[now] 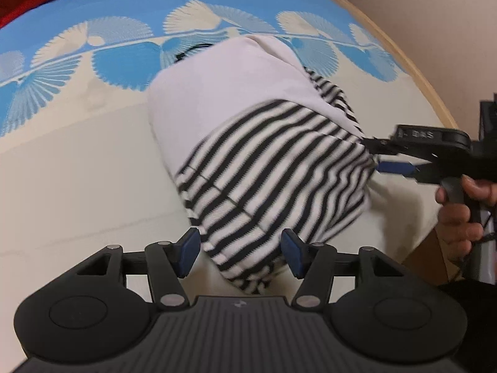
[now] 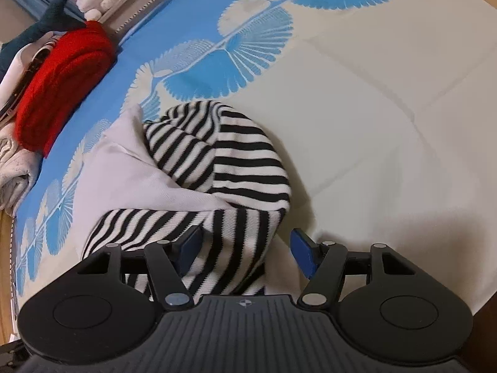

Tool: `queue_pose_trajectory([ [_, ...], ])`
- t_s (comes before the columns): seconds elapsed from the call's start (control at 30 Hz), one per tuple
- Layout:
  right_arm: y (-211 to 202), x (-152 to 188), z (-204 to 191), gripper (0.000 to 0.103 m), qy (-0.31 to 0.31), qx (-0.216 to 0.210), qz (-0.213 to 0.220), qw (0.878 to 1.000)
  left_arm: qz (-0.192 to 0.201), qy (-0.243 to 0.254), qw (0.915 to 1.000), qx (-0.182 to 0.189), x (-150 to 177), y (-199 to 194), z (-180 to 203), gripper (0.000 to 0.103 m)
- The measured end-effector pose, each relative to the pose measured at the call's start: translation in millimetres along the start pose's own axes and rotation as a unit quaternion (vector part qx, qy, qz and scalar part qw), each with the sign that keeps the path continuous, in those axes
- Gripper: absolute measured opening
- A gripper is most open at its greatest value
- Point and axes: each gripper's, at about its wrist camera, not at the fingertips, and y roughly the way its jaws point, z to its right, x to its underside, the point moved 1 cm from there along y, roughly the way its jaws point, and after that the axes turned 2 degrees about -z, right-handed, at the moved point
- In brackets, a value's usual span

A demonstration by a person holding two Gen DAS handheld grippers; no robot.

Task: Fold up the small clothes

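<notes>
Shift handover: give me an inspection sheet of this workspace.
Surface: cream cloth with blue fan print, on a wood-edged table.
Job's things: striped garment with white part, partly folded.
Clutter: red knit and pale fabrics stacked at the far edge.
Grippers: left tool open, astride the garment's near end; right tool open, garment's edge between its pads.
Cables: thin black cord behind the garment.
Surroundings: plush toys, curtain.

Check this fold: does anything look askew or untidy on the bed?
Yes. The striped garment is bunched rather than flat: its plain white part sits skewed across the stripes, with one striped end humped up. Both the left gripper and right gripper stand open around its edge.
</notes>
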Motion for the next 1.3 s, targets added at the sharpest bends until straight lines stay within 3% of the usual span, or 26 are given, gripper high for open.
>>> queue_pose_trajectory([
  [0.07, -3.1, 2.1, -5.3, 0.030, -0.016, -0.006, 0.010, 1.000, -0.004, 0.008, 0.9999, 0.006, 2.5, 4.5, 5.4, 0.070],
  [0.1, -5.6, 2.8, -7.8, 0.007, -0.023, -0.008, 0.018, 1.000, -0.008, 0.015, 0.9998, 0.007, 4.3, 8.3, 9.3, 0.070],
  [0.17, -15.1, 4.5, -10.8, 0.004, -0.033, -0.017, 0.039, 0.999, -0.022, 0.034, 0.9992, -0.001, 8.8, 18.7, 19.8, 0.070],
  [0.27, -44.1, 3.5, -7.3, 0.003, -0.008, -0.083, 0.088, 0.993, -0.016, 0.066, 0.9972, -0.033, 13.4, 31.1, 32.5, 0.067],
  [0.3, -56.1, 3.6, -3.8, 0.003, 0.006, -0.117, 0.104, 0.988, -0.008, 0.073, 0.9962, -0.046, 14.3, 33.5, 34.6, 0.052],
  [0.33, -67.6, 4.3, 0.5, 0.003, 0.016, -0.146, 0.115, 0.983, -0.001, 0.081, 0.9951, -0.055, 14.3, 34.0, 35.9, 0.031],
  [0.4, -83.7, 6.9, 10.6, 0.002, 0.030, -0.176, 0.123, 0.976, 0.019, 0.118, 0.9906, -0.066, 15.9, 27.6, 39.4, 0.019],
  [0.57, -94.9, 17.2, 37.7, 0.002, 0.030, -0.155, 0.091, 0.983, 0.083, 0.250, 0.9617, -0.077, 36.6, -12.9, 47.4, 0.012],
  [0.6, -89.9, 18.8, 43.0, 0.002, 0.025, -0.133, 0.070, 0.988, 0.071, 0.253, 0.9631, -0.057, 40.9, -14.9, 42.5, 0.010],
  [0.67, -68.9, 25.2, 53.9, 0.002, 0.014, -0.068, 0.004, 0.998, 0.014, 0.226, 0.9737, -0.023, 45.1, -1.9, 31.6, 0.006],
  [0.73, -34.6, 41.9, 57.0, 0.002, -0.021, 0.009, -0.095, 0.995, -0.043, 0.219, 0.9746, -0.021, 52.7, 19.8, 31.4, 0.006],
  [0.8, -18.7, 51.6, 51.9, 0.002, -0.055, 0.037, -0.129, 0.989, -0.073, 0.229, 0.9706, -0.020, 55.5, 27.7, 35.0, 0.011],
  [0.87, -21.2, 48.4, 46.2, 0.006, -0.067, 0.041, -0.111, 0.991, -0.058, 0.192, 0.9796, 0.007, 46.6, 15.3, 27.6, 0.020],
  [0.93, -37.2, 39.6, 43.6, 0.020, -0.056, 0.042, -0.062, 0.996, -0.007, 0.132, 0.9896, 0.056, 31.3, -8.3, 12.6, 0.048],
  [1.0, -60.4, 33.8, 41.2, 0.028, -0.059, 0.042, 0.007, 0.997, 0.038, 0.081, 0.9919, 0.091, 22.4, -24.7, 0.2, 0.050],
  [1.07, -75.6, 30.5, 36.7, 0.036, -0.074, 0.024, 0.055, 0.995, 0.050, 0.040, 0.9923, 0.106, 13.0, -22.8, -4.6, 0.049],
  [1.13, -76.3, 30.3, 28.4, 0.037, -0.101, -0.028, 0.065, 0.992, 0.036, 0.053, 0.9936, 0.093, 12.1, -10.3, 1.8, 0.046],
  [1.2, -60.4, 32.6, 17.8, 0.036, -0.131, -0.061, 0.037, 0.989, 0.000, 0.096, 0.9938, 0.057, 17.1, 16.1, 16.3, 0.046],
  [1.23, -48.6, 34.6, 14.0, 0.036, -0.150, -0.050, 0.017, 0.987, -0.027, 0.113, 0.9928, 0.028, 23.7, 34.4, 21.2, 0.045],
  [1.3, -11.7, 42.7, 12.0, 0.036, -0.193, 0.033, -0.054, 0.979, -0.050, 0.133, 0.9898, -0.009, 30.8, 55.4, 25.3, 0.045],
])
